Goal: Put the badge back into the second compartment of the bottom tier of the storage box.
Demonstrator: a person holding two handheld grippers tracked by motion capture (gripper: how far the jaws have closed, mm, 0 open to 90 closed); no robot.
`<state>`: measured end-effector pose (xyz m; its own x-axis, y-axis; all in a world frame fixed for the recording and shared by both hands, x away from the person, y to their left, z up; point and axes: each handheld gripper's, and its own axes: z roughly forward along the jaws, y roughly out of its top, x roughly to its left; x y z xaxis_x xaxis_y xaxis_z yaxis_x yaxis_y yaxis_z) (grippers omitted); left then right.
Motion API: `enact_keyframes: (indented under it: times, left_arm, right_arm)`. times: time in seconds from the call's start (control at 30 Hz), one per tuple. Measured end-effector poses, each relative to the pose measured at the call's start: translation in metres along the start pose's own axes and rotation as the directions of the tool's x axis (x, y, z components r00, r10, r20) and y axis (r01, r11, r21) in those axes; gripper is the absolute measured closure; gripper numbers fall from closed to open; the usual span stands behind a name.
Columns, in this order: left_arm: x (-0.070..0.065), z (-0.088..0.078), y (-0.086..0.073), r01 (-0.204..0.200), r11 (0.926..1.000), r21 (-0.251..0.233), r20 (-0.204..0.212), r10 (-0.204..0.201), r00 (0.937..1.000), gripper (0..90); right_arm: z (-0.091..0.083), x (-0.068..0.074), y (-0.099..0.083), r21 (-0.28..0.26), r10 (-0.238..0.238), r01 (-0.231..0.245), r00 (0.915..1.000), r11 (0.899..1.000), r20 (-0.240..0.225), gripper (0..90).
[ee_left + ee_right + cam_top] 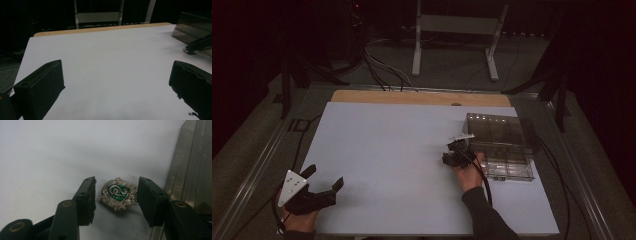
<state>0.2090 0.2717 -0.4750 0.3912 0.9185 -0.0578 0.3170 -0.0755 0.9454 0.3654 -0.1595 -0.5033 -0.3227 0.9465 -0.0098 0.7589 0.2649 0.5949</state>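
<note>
Straddling a small silver crest badge (118,193) with a green shield and a curled snake on it, the right gripper (116,197) is sitting with its jaws apart and not yet touching, while the smoky clear organizer box (195,170) is standing just off its right jaw. Thinking the flat, ornate metal could be skidding or tipping out if the jaws are closing off-centre, or the right jaw could be bumping the box wall. Not seeing any readable writing or brand anywhere, and the left gripper (117,82) is hanging wide open with nothing in it over bare white table (105,55).
</note>
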Motion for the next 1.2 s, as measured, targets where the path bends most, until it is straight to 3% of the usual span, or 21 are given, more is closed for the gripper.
enact_keyframes:
  times: [0.2, 0.5, 0.67, 0.93, 1.03, 1.1, 1.2]
  left_arm:
    - [0.0, 0.0, 0.0, -0.002, 1.0, 0.002, 0.0, 0.002, 1.0, 0.6]
    - [0.0, 0.0, 0.0, 0.0, 1.0, -0.001, 0.0, 0.0, 1.0, 0.6]
    - [0.001, 0.0, 0.0, 0.0, 1.0, 0.0, -0.001, 0.0, 1.0, 0.6]
    - [0.0, 0.0, 0.0, -0.003, 1.0, 0.003, 0.0, 0.003, 1.0, 0.6]
    - [0.0, 0.0, 0.0, -0.003, 1.0, 0.004, 0.0, 0.003, 1.0, 0.5]
    - [0.0, 0.0, 0.0, -0.002, 1.0, 0.004, 0.0, 0.002, 1.0, 0.6]
    - [0.0, 0.0, 0.0, -0.002, 1.0, 0.004, 0.0, 0.002, 1.0, 0.6]
  right_arm:
    - [-0.001, -0.001, -0.001, 0.01, 0.01, -0.009, 0.9975, 1.0, -0.07, 56.3]
    - [0.006, 0.0, -0.001, 0.023, 0.041, -0.04, 0.9962, 0.999, -0.076, 56.1]
    - [0.003, -0.001, -0.001, 0.005, 0.053, -0.052, 0.9943, 0.999, -0.092, 65.8]
    - [-0.008, 0.004, 0.0, -0.058, -0.015, 0.008, 0.9931, 0.998, -0.116, 81.6]
    - [-0.01, 0.007, 0.001, -0.065, -0.043, 0.036, 0.992, 0.997, -0.118, 85.0]
    - [-0.011, 0.008, 0.001, -0.066, -0.033, 0.023, 0.987, 0.998, -0.157, 87.1]
    - [-0.01, 0.013, 0.002, -0.063, -0.064, 0.056, 0.9873, 0.996, -0.145, 87.9]
